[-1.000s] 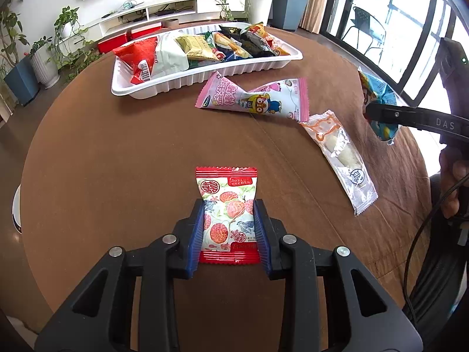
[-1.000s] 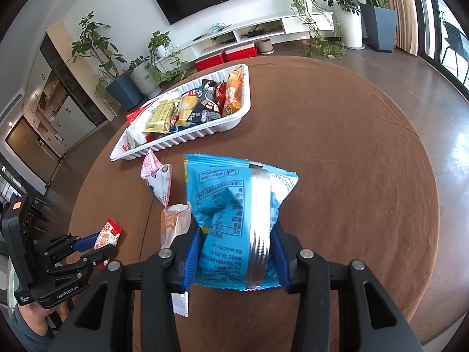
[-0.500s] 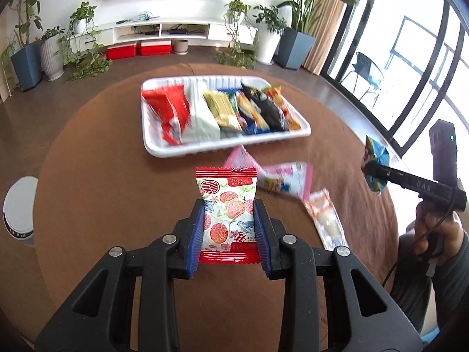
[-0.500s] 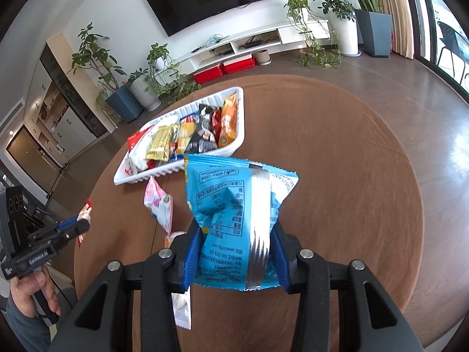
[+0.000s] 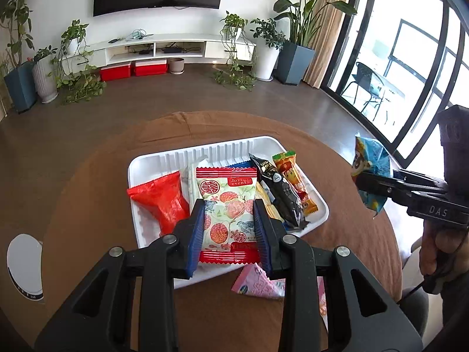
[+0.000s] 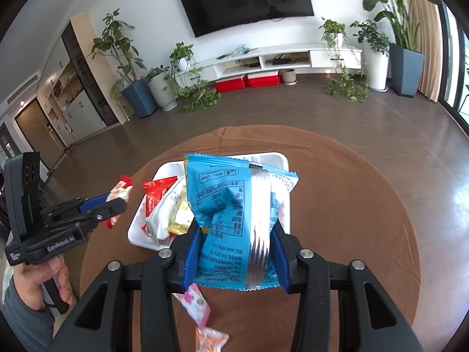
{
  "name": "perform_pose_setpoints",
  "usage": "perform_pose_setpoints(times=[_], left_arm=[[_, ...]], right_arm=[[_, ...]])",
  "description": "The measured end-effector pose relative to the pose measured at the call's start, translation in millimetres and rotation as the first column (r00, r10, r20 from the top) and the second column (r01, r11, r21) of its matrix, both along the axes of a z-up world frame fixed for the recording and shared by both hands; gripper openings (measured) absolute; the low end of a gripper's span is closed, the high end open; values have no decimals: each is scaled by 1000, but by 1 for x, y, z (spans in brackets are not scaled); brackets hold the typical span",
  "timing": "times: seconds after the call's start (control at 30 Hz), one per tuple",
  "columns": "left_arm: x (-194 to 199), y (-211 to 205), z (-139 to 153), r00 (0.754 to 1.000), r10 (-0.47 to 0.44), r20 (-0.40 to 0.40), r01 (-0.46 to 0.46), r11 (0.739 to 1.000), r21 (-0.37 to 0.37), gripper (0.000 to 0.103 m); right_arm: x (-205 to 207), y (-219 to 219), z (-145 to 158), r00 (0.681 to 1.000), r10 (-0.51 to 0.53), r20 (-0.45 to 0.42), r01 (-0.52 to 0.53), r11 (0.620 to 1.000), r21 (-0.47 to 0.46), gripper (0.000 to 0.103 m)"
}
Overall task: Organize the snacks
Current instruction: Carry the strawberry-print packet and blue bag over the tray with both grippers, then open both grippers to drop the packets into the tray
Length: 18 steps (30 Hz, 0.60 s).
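Crinkly foil, light and slippery: my left gripper pinches the red-trimmed packet mid-frame above the white tray; my right gripper pinches the blue bag by its lower half.

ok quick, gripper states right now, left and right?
Left gripper: closed on the red-and-white fruit-print snack packet.
Right gripper: closed on the blue snack bag.

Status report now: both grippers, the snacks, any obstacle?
Left gripper shut on lychee packet. Right gripper shut on blue bag. White tray crowded; pink packet on table.
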<state>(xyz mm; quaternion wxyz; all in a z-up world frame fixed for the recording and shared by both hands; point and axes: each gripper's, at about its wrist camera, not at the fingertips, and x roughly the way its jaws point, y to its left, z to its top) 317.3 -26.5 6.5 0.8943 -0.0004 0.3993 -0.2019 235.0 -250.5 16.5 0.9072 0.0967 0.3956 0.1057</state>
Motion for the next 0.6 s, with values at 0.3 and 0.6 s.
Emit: perform_pose_setpoints(times=[0.3, 0.6], left_arm=[[69, -27, -35, 999, 16, -38, -14, 998, 55, 30], [92, -37, -74, 997, 20, -74, -14, 996, 89, 30]], right_arm=[[75, 32, -38, 993, 47, -112, -51, 998, -29, 46], [107, 50, -70, 984, 56, -168, -71, 994, -85, 46]])
